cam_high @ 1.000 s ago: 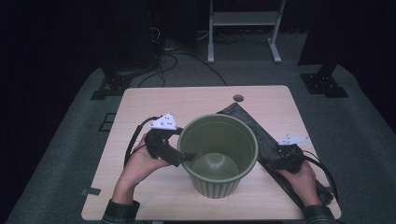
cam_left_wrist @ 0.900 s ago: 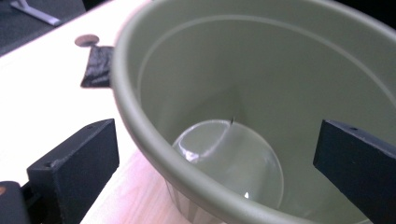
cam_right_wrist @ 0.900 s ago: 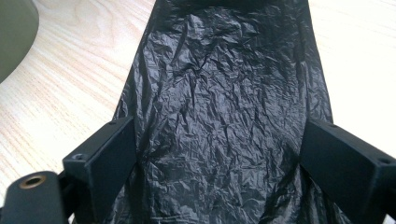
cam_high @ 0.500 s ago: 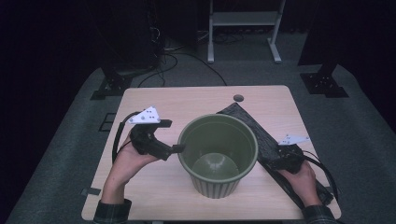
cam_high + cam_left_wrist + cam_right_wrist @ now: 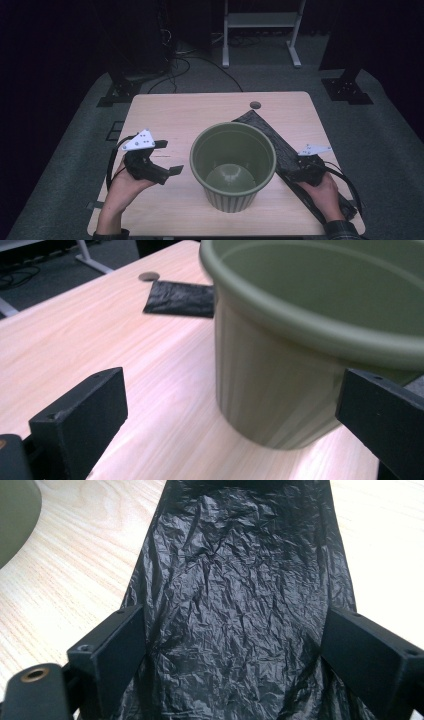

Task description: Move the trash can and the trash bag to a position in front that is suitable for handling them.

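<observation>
Green ribbed bin (image 5: 233, 167) upright near the middle of a pale wooden bench (image 5: 200, 107), empty inside, no liner fitted. Black plastic bag (image 5: 280, 145) flat and creased on the bench just right of the bin, running from behind the rim toward the near right corner, partly hidden by the bin wall.

Left gripper (image 5: 167, 157) held above the bench to the left of the bin, apart from it, jaws released and spread wide with nothing between them. From the left gripper view, bin wall (image 5: 280, 390) close ahead and to the right, one folded end of the bag (image 5: 180, 299) beyond it, near a small round grommet (image 5: 148, 276) set in the bench.

Right gripper (image 5: 295, 170) low over the bag, beside the bin's right flank. From the right gripper view, crinkled bag (image 5: 235, 605) spanning the whole gap between the jaws, jaws spread to either side of it and not pinching; whether the tips touch the film, not possible to tell.

Judged stage: early. Work apparently the lining of the bin with the bag. Bin placed and standing ready; bag not yet gripped, lifted or opened. Left to do: pinching the film, raising it off the bench, parting its mouth, lowering it into the bin and folding the edge over the rim. Thin film lying flat likely hard to catch without scraping the bench.
</observation>
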`<action>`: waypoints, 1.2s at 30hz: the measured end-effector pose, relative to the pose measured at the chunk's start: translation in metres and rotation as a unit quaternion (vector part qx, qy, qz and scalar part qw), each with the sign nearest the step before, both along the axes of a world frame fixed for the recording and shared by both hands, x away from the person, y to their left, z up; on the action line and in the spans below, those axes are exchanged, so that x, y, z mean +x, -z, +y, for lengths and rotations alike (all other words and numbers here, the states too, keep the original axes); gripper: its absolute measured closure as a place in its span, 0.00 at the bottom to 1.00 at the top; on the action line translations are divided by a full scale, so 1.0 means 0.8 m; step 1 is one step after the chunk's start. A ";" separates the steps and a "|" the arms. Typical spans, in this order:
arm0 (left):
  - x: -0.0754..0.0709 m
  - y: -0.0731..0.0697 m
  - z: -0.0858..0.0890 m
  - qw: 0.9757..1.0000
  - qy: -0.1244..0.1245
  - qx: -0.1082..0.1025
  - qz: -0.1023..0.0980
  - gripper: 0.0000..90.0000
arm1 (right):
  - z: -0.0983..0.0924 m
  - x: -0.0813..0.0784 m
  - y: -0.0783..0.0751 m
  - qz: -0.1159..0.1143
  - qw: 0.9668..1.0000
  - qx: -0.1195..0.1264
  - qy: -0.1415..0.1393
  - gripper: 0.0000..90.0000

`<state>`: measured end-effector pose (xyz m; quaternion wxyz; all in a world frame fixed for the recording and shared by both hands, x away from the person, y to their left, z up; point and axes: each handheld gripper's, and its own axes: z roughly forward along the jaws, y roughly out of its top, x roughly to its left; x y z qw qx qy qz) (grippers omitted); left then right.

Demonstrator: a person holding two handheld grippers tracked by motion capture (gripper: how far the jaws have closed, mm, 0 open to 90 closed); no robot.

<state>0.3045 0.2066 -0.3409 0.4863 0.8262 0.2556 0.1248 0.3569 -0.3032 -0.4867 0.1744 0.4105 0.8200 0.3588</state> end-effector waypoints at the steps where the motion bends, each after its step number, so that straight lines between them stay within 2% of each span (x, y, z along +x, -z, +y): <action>1: -0.002 0.007 0.003 1.000 0.000 -0.004 -0.001 0.00 | 0.000 0.000 0.000 0.000 1.000 0.000 0.001 0.11; 3: -0.005 0.020 0.008 1.000 -0.001 -0.011 0.007 0.00 | 0.000 -0.001 0.000 0.000 1.000 0.000 0.001 0.11; 8: -0.012 0.045 0.018 1.000 -0.014 0.005 0.008 0.00 | 0.000 -0.001 0.000 0.000 1.000 0.000 0.001 0.11; 14: -0.021 0.072 0.020 0.999 -0.022 0.028 -0.009 0.00 | 0.000 -0.001 0.000 0.000 1.000 0.000 0.001 0.11; 20: -0.024 0.109 0.018 0.998 -0.025 0.048 0.011 0.00 | 0.000 -0.001 0.000 0.000 1.000 0.000 0.001 0.11; 24: -0.021 0.131 0.017 0.997 -0.034 0.066 0.027 0.00 | 0.000 -0.001 0.000 0.000 1.000 0.000 0.001 0.11; 28: -0.018 0.144 0.017 0.995 -0.037 0.079 0.042 0.00 | 0.000 -0.001 0.000 0.000 1.000 0.000 0.001 0.11; 36: -0.016 0.157 0.015 0.994 -0.039 0.095 0.048 0.00 | 0.000 -0.001 0.000 0.000 1.000 0.000 0.001 0.11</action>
